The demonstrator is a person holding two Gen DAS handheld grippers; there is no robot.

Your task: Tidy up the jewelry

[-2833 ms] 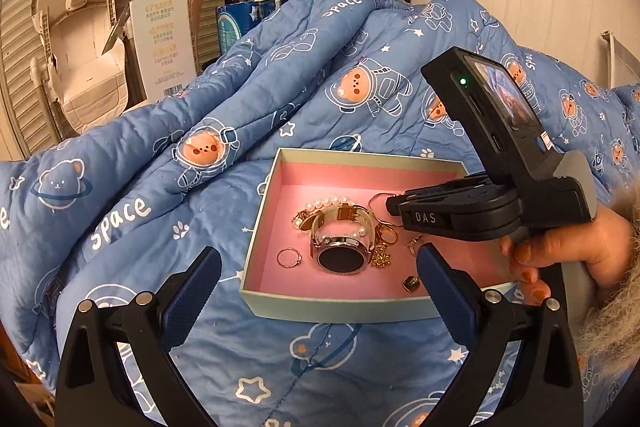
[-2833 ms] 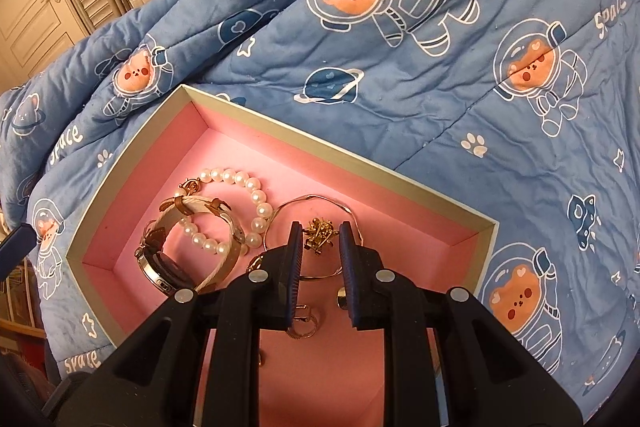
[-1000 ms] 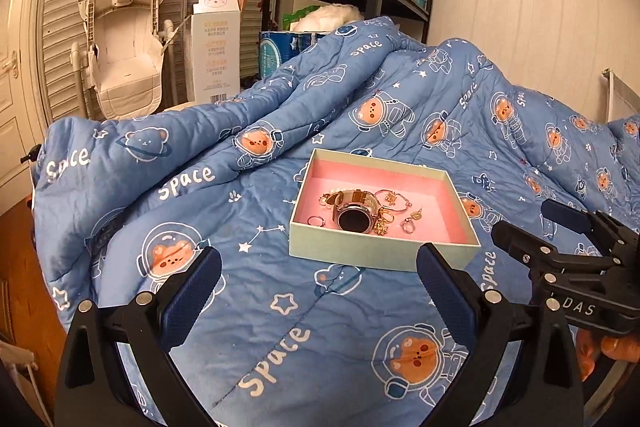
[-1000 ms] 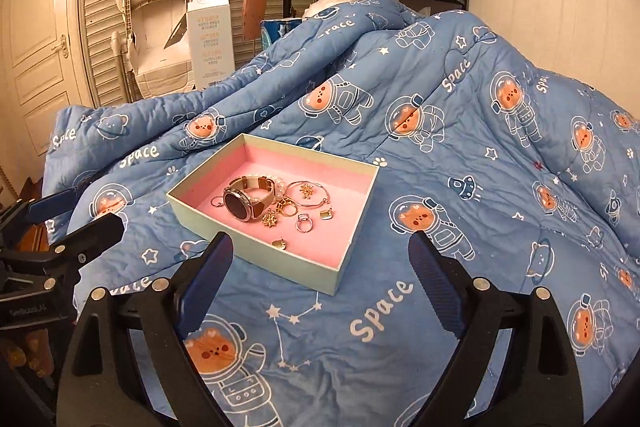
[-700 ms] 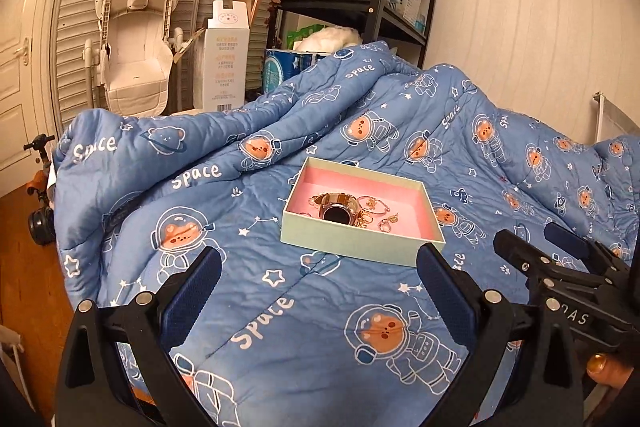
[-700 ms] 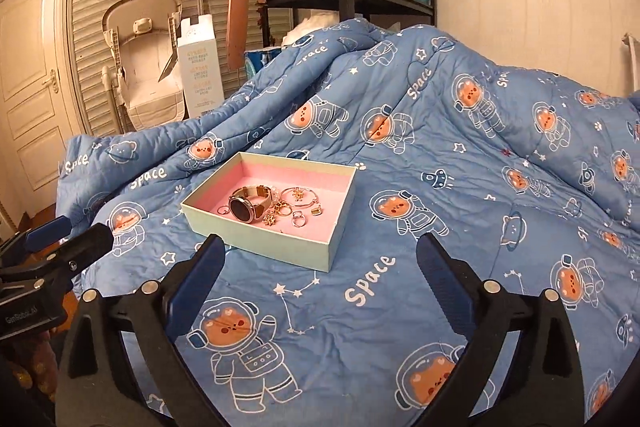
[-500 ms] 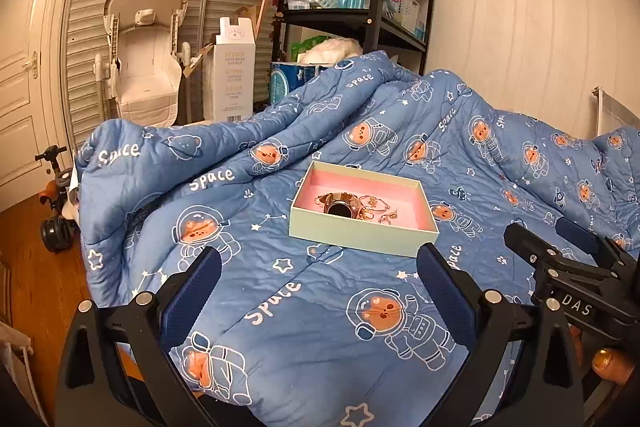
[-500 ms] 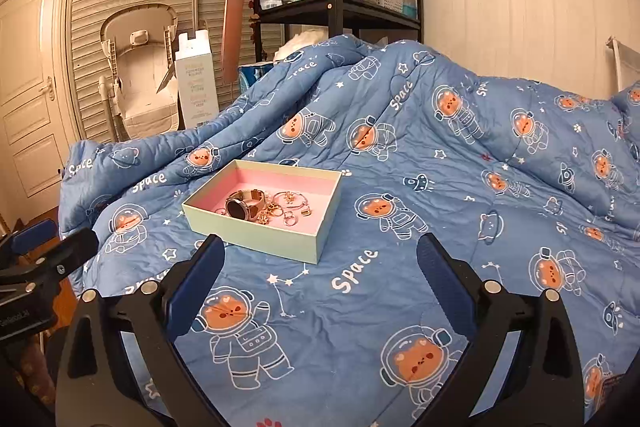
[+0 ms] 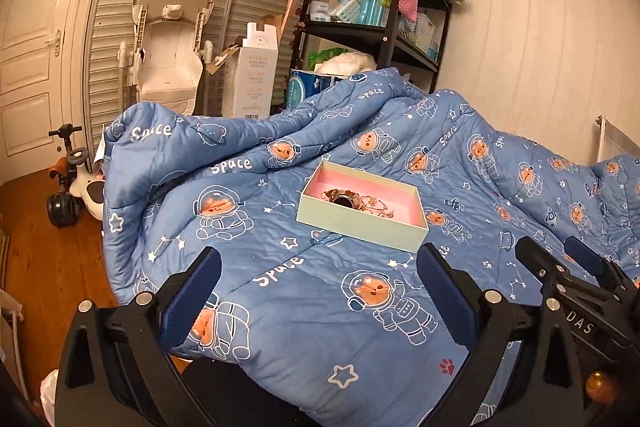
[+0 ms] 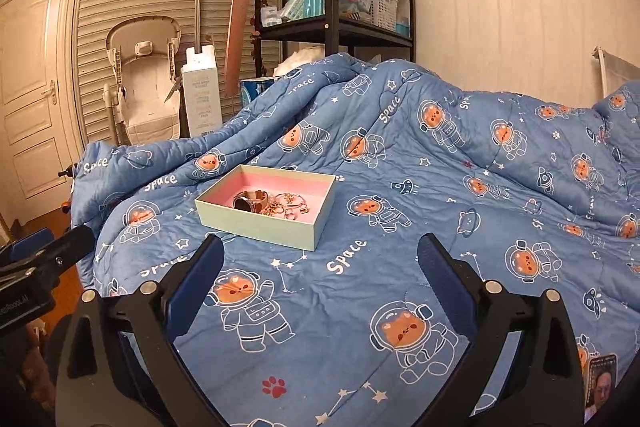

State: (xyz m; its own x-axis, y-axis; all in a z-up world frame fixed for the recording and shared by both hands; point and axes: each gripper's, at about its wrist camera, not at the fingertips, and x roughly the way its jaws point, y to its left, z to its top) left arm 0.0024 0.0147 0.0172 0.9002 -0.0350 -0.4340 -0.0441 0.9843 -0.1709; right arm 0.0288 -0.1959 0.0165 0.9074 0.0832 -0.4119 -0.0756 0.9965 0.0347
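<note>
The left claw [image 9: 318, 297] has matte black plastic arms with silver round screws and dark blue ribbed pads. The right claw [image 10: 318, 293] looks alike, its body stamped "DAS" in white letters.

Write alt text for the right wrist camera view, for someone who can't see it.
An open right gripper hangs empty above a blue space-bear quilt, its jaws spread wide and well short of a pale green box with a pink lining. A watch and small gold jewelry lie inside it. The left gripper shows at the left edge.
</note>
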